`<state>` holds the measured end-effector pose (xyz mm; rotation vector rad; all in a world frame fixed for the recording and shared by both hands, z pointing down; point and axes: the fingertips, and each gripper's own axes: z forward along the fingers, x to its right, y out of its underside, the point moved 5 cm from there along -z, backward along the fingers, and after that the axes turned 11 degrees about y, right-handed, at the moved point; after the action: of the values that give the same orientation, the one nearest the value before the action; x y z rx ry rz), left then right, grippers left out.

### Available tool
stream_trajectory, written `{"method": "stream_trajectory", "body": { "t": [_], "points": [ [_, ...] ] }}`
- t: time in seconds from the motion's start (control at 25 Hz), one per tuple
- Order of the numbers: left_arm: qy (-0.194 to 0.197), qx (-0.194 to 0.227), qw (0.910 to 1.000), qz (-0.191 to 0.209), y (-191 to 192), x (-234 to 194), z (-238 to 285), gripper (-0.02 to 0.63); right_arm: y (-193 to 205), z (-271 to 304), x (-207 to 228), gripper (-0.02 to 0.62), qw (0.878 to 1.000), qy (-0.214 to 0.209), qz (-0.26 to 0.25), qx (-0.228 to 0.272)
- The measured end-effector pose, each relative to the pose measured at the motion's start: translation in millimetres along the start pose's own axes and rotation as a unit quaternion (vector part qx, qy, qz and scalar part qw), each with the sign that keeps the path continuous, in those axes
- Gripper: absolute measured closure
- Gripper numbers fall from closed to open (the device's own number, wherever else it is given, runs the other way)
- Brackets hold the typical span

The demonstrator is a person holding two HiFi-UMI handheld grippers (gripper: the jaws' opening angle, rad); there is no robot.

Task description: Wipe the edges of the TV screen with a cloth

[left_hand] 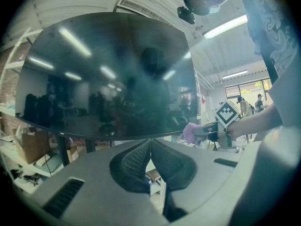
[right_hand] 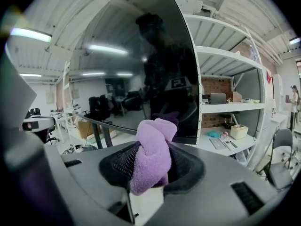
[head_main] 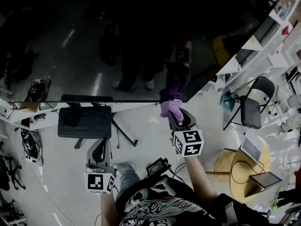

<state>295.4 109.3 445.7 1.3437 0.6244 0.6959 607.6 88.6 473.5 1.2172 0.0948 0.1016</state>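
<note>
The big dark TV screen fills the top of the head view; its lower edge runs level across the middle. My right gripper is shut on a purple cloth, and the cloth presses against that lower edge near the screen's right corner. The right gripper view shows the cloth bunched between the jaws, with the screen right behind it. My left gripper hangs lower and to the left, shut with nothing in it, below the screen. In the left gripper view the cloth touches the screen's lower right edge.
A black stand base sits under the screen at the left. A folding chair and a round yellow table with a laptop stand at the right. White shelves run along the far right.
</note>
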Motion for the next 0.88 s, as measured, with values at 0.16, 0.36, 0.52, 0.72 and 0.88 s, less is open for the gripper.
{"method": "stream_trajectory", "body": {
  "t": [0.16,0.36,0.52,0.72,0.88],
  "points": [
    [-0.009,-0.001,1.0000,-0.001,0,-7,-7,0.589,-2,1,-11,0.434,1.000,-0.008,-0.002,-0.001],
    [-0.015,-0.003,0.9999,-0.009,3,-13,-14,0.589,-4,4,-23,0.434,1.000,-0.016,-0.006,0.000],
    [-0.017,-0.003,0.9998,-0.010,5,-18,-19,0.589,-4,6,-33,0.433,1.000,-0.019,-0.006,-0.001],
    [-0.022,-0.003,0.9997,-0.011,3,-29,-27,0.589,-7,10,-46,0.434,1.000,-0.023,-0.007,-0.003],
    [-0.029,-0.004,0.9995,-0.012,5,-37,-35,0.589,-8,12,-57,0.434,1.000,-0.027,-0.009,-0.003]
  ]
}}
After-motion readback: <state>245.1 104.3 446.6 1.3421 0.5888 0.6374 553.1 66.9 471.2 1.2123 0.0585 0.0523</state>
